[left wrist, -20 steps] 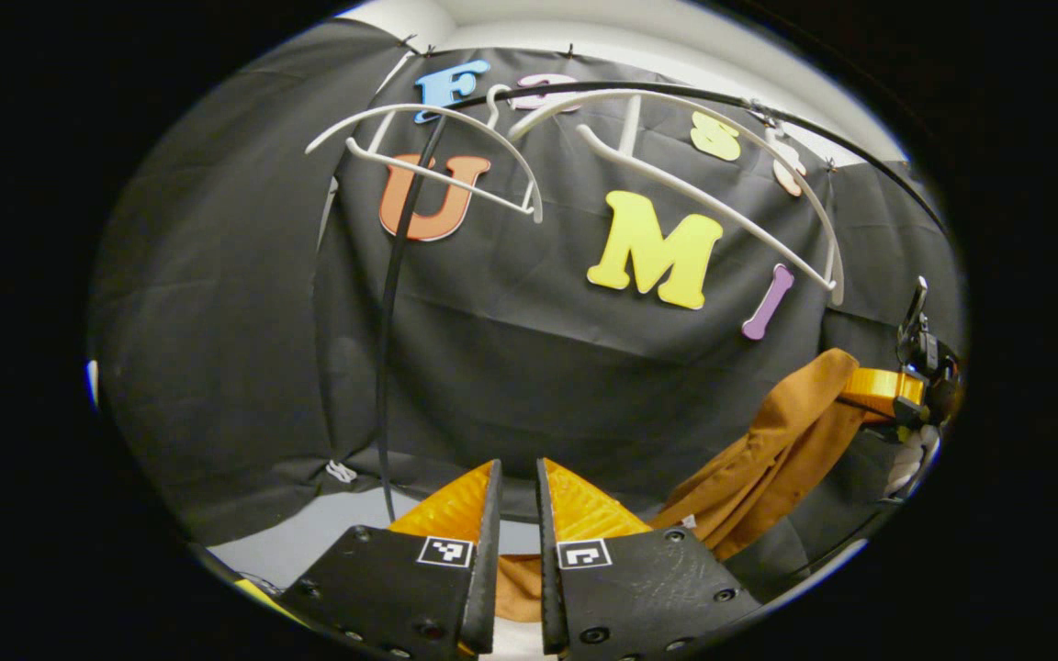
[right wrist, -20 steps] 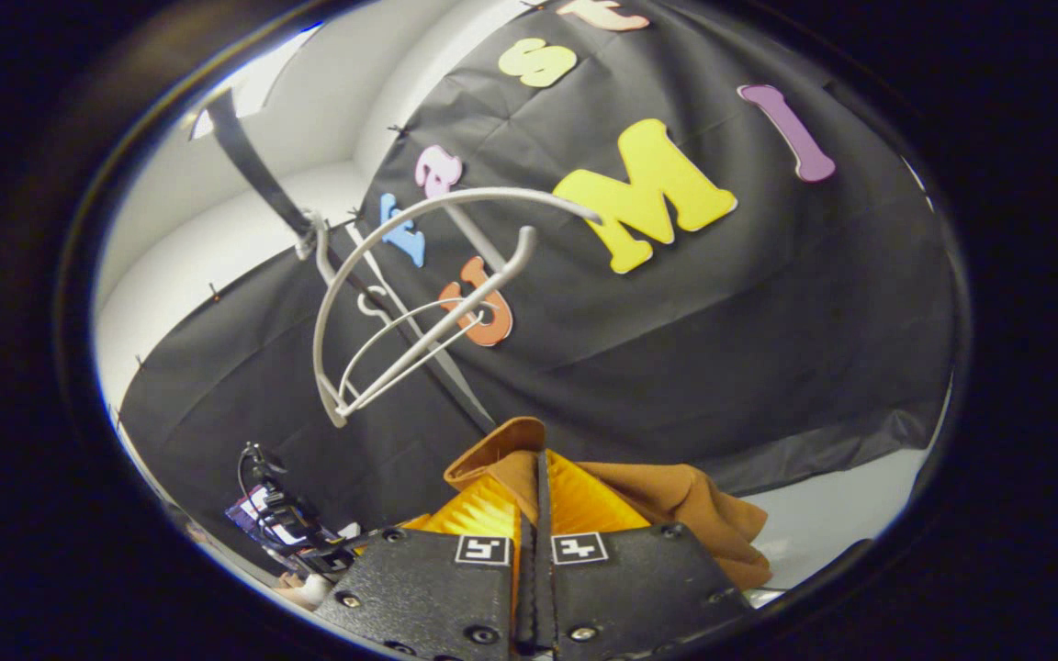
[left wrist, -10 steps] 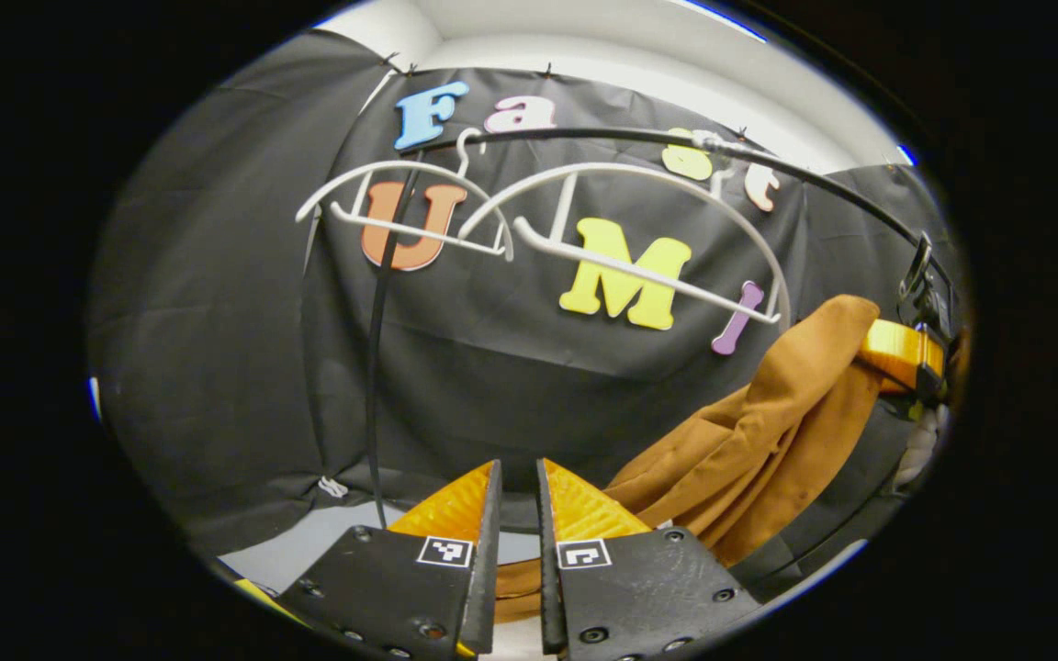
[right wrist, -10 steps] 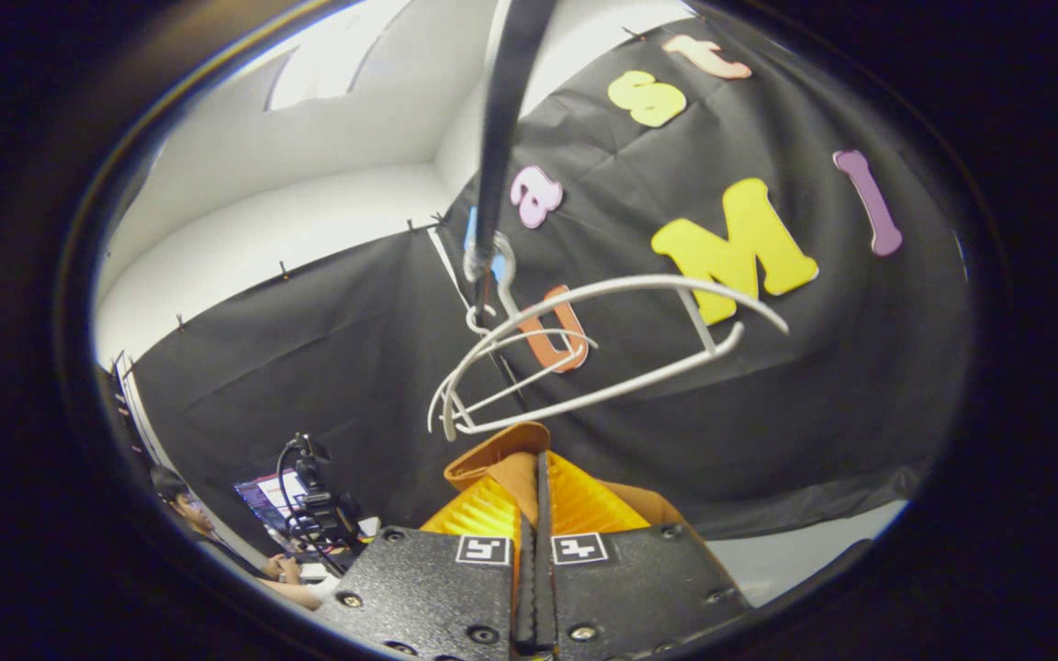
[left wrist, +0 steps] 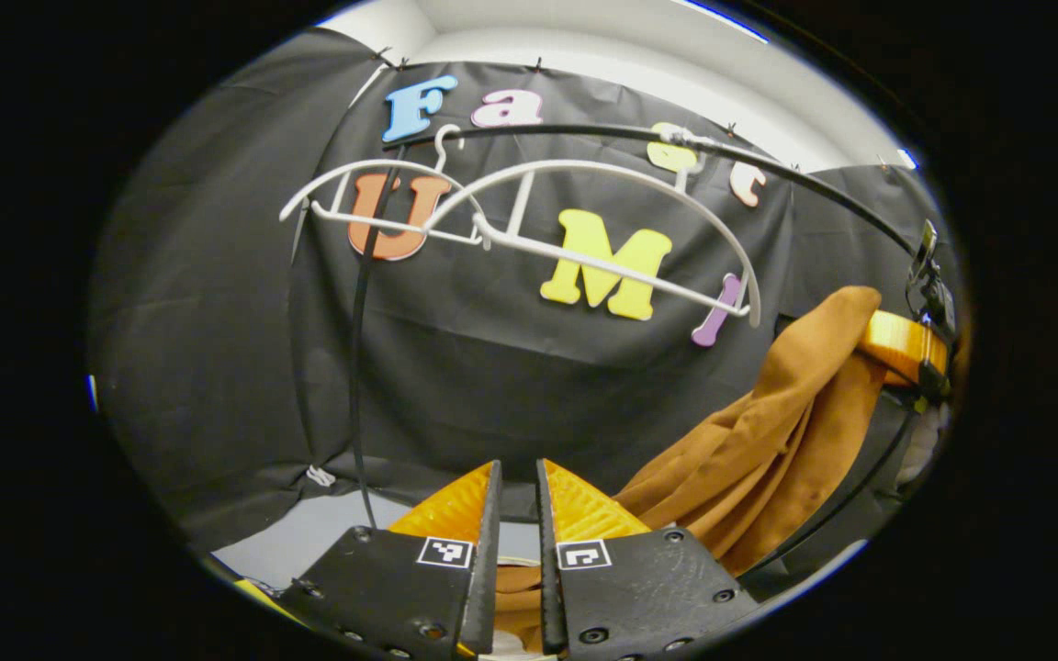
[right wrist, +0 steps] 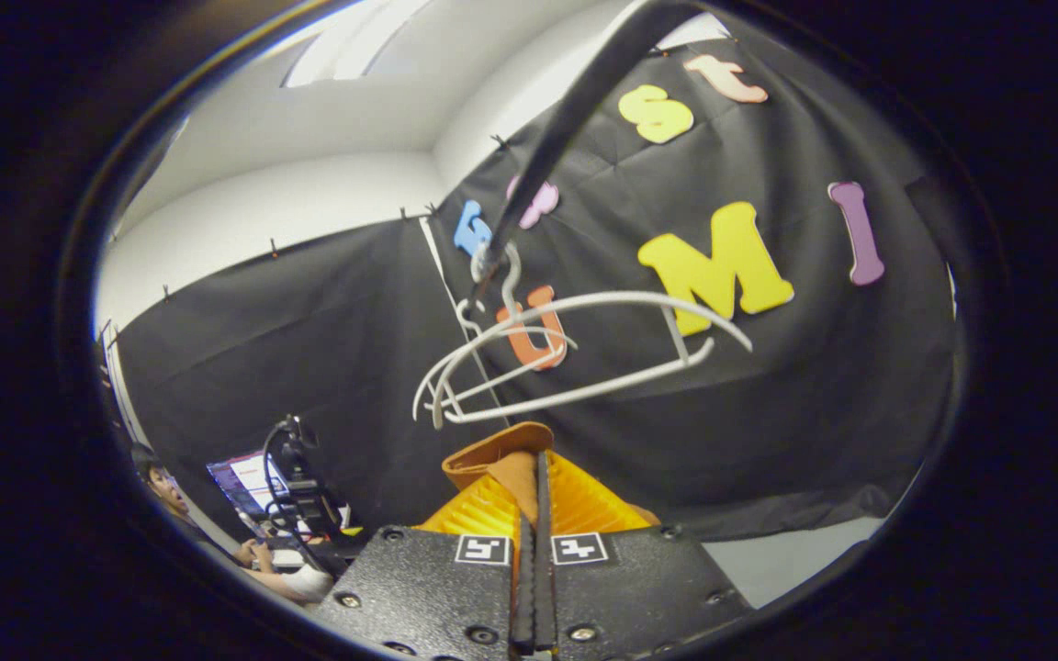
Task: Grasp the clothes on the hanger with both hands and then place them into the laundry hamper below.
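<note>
Under the bare hangers [left wrist: 529, 216], the brown shirt [left wrist: 768, 450] sags between both grippers. Right gripper [right wrist: 536, 477] pinches it tight; left gripper [left wrist: 515, 487] looks nearly closed on it. Hamper waits below.

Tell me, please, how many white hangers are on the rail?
2. In the left gripper view, a nearer white hanger hangs toward the right of the black rail, and a farther hanger hangs left of it. Both are bare.
</note>
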Action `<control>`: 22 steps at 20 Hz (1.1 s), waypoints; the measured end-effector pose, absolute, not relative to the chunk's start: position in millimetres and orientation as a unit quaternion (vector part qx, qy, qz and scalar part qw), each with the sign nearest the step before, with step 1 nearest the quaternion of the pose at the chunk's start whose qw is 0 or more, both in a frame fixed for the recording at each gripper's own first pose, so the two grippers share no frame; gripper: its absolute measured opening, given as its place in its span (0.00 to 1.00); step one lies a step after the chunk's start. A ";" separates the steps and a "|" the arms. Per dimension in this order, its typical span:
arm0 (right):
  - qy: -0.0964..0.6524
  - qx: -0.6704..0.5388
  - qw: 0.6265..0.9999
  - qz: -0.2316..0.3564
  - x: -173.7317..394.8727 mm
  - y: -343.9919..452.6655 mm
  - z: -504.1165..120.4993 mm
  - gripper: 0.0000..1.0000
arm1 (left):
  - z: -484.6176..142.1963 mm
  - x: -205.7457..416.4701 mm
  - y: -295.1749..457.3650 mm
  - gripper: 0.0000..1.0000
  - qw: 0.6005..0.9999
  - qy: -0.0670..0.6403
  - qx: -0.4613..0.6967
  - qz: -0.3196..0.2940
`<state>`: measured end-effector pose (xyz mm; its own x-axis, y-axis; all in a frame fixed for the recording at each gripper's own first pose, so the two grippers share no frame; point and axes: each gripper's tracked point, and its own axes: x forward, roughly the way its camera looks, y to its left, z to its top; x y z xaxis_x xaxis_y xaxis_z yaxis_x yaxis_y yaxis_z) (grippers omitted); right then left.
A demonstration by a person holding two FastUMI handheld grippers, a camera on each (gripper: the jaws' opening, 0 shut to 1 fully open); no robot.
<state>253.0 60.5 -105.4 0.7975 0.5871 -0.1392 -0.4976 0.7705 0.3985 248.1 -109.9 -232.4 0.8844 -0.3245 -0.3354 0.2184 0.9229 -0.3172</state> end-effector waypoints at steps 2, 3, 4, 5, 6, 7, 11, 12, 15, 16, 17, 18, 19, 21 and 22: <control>0.187 0.165 0.931 0.266 255.2 62.6 -165.2 0.04 | -270.4 234.6 -115.0 0.19 0.954 0.231 -0.132 -0.135; 0.221 0.151 0.930 0.253 256.4 63.0 -197.5 0.04 | -288.8 229.6 -118.2 0.19 0.949 0.253 -0.130 -0.134; 0.254 0.141 0.926 0.241 257.7 61.7 -229.3 0.04 | -307.6 223.3 -120.8 0.19 0.945 0.273 -0.128 -0.131; 0.284 0.135 0.921 0.229 260.0 60.9 -261.1 0.04 | -326.3 219.5 -123.3 0.19 0.939 0.293 -0.129 -0.128; 0.317 0.126 0.914 0.221 261.2 61.6 -289.5 0.04 | -346.0 212.5 -125.8 0.19 0.933 0.313 -0.130 -0.123; 0.341 0.117 0.909 0.210 264.2 60.9 -318.9 0.04 | -366.4 205.0 -127.4 0.19 0.927 0.333 -0.131 -0.115; 0.452 0.080 0.873 0.165 256.0 57.2 -412.9 0.04 | -444.6 171.5 -138.4 0.20 0.893 0.423 -0.129 -0.090; 0.479 0.061 0.862 0.154 251.5 52.4 -432.1 0.04 | -462.0 163.1 -140.2 0.20 0.882 0.447 -0.122 -0.083; 0.535 0.044 0.833 0.135 234.2 51.3 -463.4 0.04 | -492.3 150.5 -142.8 0.39 0.860 0.492 -0.112 -0.072; 0.539 0.033 0.831 0.133 237.7 51.6 -460.2 0.04 | -492.1 149.4 -144.4 0.58 0.858 0.496 -0.113 -0.071; 0.543 0.025 0.830 0.127 236.5 51.3 -455.2 0.04 | -492.8 150.1 -143.8 0.68 0.858 0.498 -0.109 -0.070; 0.541 0.028 0.830 0.131 239.8 55.1 -449.0 0.05 | -491.1 151.3 -139.3 0.79 0.861 0.495 -0.098 -0.066; 0.536 0.028 0.834 0.131 240.4 55.2 -451.8 0.05 | -492.6 151.4 -133.5 0.89 0.863 0.494 -0.088 -0.063; 0.522 0.006 0.845 0.116 247.4 41.7 -449.2 0.46 | -492.9 151.1 -128.9 0.96 0.865 0.492 -0.081 -0.056; 0.513 0.002 0.850 0.116 252.7 38.8 -447.0 0.66 | -491.1 152.8 -127.7 0.96 0.867 0.489 -0.079 -0.054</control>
<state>252.7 38.8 -447.0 0.4467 0.1993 -0.8722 -0.1942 0.9732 0.1229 152.8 -127.7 -491.1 0.5160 -0.1701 -0.8395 0.0162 0.9819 -0.1889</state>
